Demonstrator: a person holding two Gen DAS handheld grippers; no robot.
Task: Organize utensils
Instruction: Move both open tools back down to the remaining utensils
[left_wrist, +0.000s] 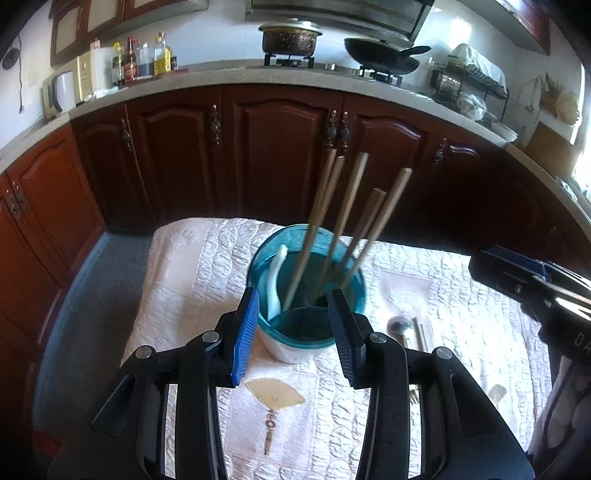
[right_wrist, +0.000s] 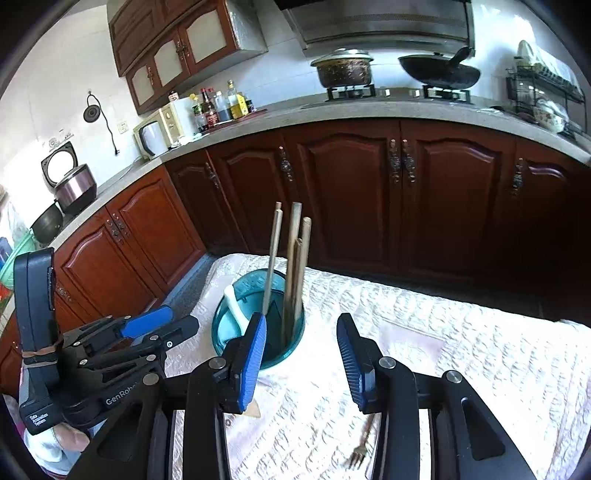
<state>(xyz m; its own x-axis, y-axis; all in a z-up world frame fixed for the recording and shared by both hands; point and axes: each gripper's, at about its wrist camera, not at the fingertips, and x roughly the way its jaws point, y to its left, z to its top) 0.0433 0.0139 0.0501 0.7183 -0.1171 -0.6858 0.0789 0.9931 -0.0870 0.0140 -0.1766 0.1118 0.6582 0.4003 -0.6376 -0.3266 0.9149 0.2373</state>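
Left gripper (left_wrist: 293, 317) sits just in front of the teal holder (left_wrist: 309, 325), jaws apart with nothing between the pads — only the holder's near wall shows through the gap, no contact visible. Right gripper (right_wrist: 302, 345) is also parted and empty, hovering over the quilted cloth (right_wrist: 461, 354) just to the right of the holder (right_wrist: 280, 354); its left finger overlaps the holder's rim in the right wrist view, though whether it touches cannot be told.

The holder stands upright on the cloth-covered table near the table's far edge. Five wooden chopsticks (left_wrist: 351, 221) stand in it, leaning to the right and fanned out in the left wrist view, bunched nearly upright in the right wrist view (right_wrist: 293, 273). A white spoon (left_wrist: 275, 280) leans inside against the holder's left wall, handle up.

Still lying on the cloth: a metal spoon (left_wrist: 400, 326) just right of the holder with a pair of chopsticks (left_wrist: 423, 338) beside it, partly hidden behind the left gripper's right finger. A fork (right_wrist: 360, 452) lies nearer, low in the right wrist view, blurred — tines toward the camera.

A fan motif (left_wrist: 275, 397) is stitched into the cloth below the left gripper's fingers. Dark wood cabinets (right_wrist: 351, 192) run behind the table.
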